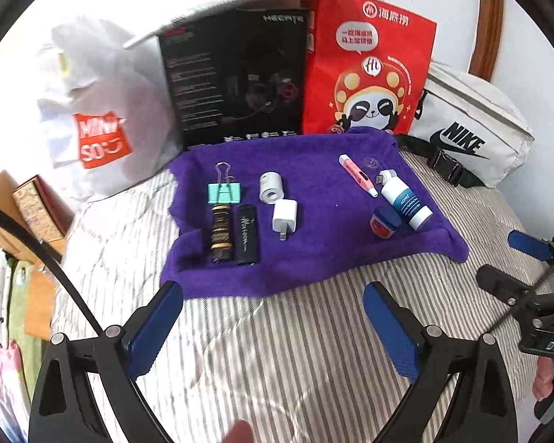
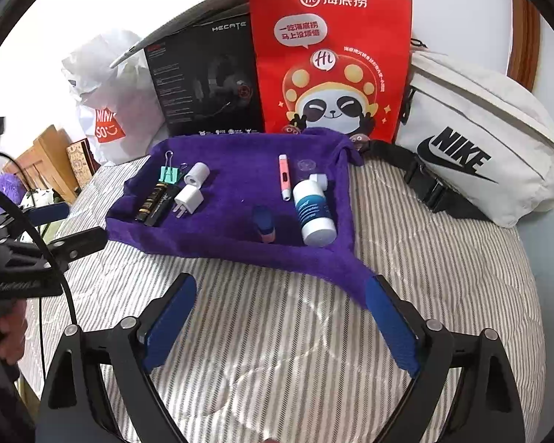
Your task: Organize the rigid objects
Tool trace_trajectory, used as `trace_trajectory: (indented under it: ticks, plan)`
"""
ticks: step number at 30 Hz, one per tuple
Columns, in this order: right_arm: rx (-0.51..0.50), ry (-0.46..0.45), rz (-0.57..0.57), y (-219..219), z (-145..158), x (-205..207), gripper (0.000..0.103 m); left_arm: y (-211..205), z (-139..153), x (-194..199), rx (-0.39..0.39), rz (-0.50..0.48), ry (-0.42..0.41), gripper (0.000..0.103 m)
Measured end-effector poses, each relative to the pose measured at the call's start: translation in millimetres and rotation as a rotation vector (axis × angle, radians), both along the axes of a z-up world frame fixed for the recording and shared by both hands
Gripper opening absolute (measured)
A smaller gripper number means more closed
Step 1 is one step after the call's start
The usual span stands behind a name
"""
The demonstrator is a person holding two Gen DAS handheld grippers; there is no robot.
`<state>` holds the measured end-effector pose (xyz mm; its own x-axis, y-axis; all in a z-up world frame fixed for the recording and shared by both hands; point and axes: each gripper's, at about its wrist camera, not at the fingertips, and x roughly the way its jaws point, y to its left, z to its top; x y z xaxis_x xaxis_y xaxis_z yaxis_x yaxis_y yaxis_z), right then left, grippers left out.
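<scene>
A purple towel (image 1: 314, 243) (image 2: 236, 221) lies on the striped bed with small objects in two groups. On its left: a green binder clip (image 1: 223, 192), two black sticks (image 1: 232, 234), a white roll (image 1: 271, 187) and a white charger plug (image 1: 284, 217) (image 2: 188, 199). On its right: a pink pen (image 1: 358, 175) (image 2: 285, 177), a white bottle (image 1: 406, 203) (image 2: 314, 214) and a small blue jar (image 1: 385, 223) (image 2: 264, 227). My left gripper (image 1: 273, 332) is open and empty, in front of the towel. My right gripper (image 2: 280, 328) is open and empty, at the towel's near corner.
Behind the towel stand a red panda bag (image 1: 365, 70) (image 2: 332, 62), a black box (image 1: 232, 77), a white Miniso bag (image 1: 99, 110) and a white Nike pouch (image 1: 472, 129) (image 2: 480, 140). The striped bedcover (image 1: 277, 369) fills the foreground. The bed edge drops off left.
</scene>
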<state>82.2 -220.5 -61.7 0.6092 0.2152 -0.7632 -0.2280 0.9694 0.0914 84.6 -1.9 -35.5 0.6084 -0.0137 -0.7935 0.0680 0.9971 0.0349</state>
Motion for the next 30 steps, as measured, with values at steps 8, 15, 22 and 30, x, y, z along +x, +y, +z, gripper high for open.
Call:
trace_trajectory:
  ticks: [8, 15, 22, 30]
  plan:
    - [-0.006, 0.043, -0.031, 4, 6, -11, 0.103, 3, 22, -31, -0.054, 0.059, -0.044, 0.102]
    - [-0.037, 0.047, -0.058, -2, 16, -22, 0.103, 2, 32, -47, -0.057, 0.089, -0.054, 0.102]
    - [-0.04, 0.041, -0.084, -13, 25, -29, 0.103, -5, 38, -55, -0.034, 0.089, -0.057, 0.102]
    - [-0.047, 0.032, -0.086, -19, 30, -38, 0.103, -2, 32, -61, -0.034, 0.106, -0.034, 0.102]
